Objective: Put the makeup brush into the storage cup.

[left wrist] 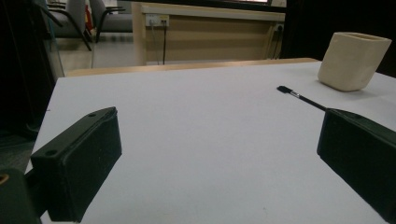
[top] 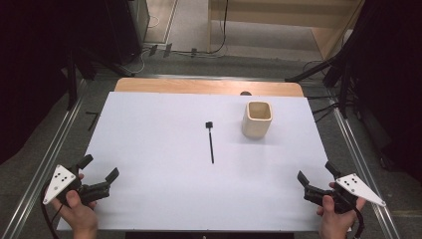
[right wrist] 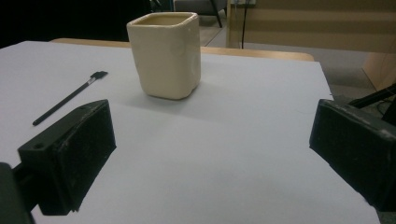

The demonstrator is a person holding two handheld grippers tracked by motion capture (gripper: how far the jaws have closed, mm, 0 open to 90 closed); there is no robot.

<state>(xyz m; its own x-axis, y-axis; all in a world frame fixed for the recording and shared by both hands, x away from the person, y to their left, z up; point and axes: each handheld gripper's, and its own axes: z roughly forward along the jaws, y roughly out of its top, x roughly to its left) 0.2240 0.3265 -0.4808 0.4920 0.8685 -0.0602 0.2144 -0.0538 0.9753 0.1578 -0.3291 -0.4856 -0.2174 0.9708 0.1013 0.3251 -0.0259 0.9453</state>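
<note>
left gripper [top: 99,168]: jaws apart, empty, near table [top: 149,199] front-left corner | right gripper [top: 318,174]: jaws apart, empty, near front-right corner | brush [top: 210,142]: flat mid-table | cup [top: 257,119]: upright, toward back edge, just right of brush

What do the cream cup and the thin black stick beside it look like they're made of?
Cup: likely ceramic or stoneware, given its matte cream surface, thick rounded rim and slightly uneven walls; moulded plastic is possible.
Black stick: probably plastic or painted wood, thin, dark and dull, with a small flat head. It is too small to tell.
</note>
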